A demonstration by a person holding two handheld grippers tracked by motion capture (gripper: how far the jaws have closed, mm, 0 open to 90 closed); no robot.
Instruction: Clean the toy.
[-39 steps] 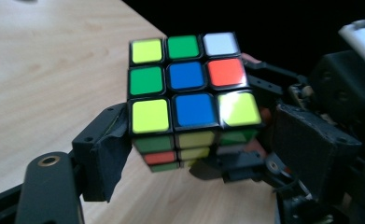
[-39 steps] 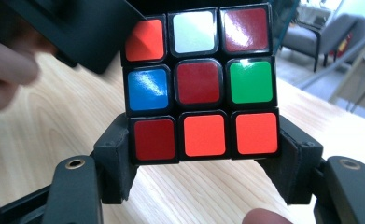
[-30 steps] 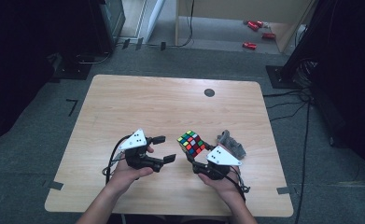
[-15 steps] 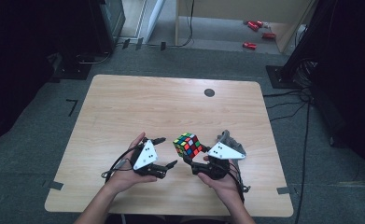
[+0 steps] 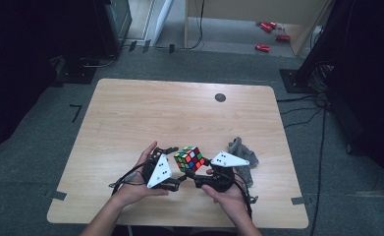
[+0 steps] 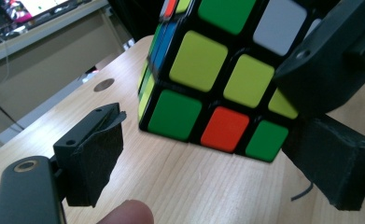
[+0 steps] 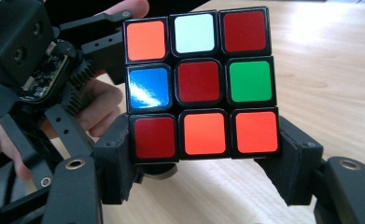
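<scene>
High view: right gripper clamps the cube near the table's front edge; left gripper, jaws just widened, unclenched beside it; grey cloth lies right.

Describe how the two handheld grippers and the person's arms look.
Both the left gripper and the right gripper are black, each topped with a pale three-cornered plate bearing dark dots, with black cables trailing. The jaws carry black foam pads. The forearms are bare, with no sleeves.
</scene>
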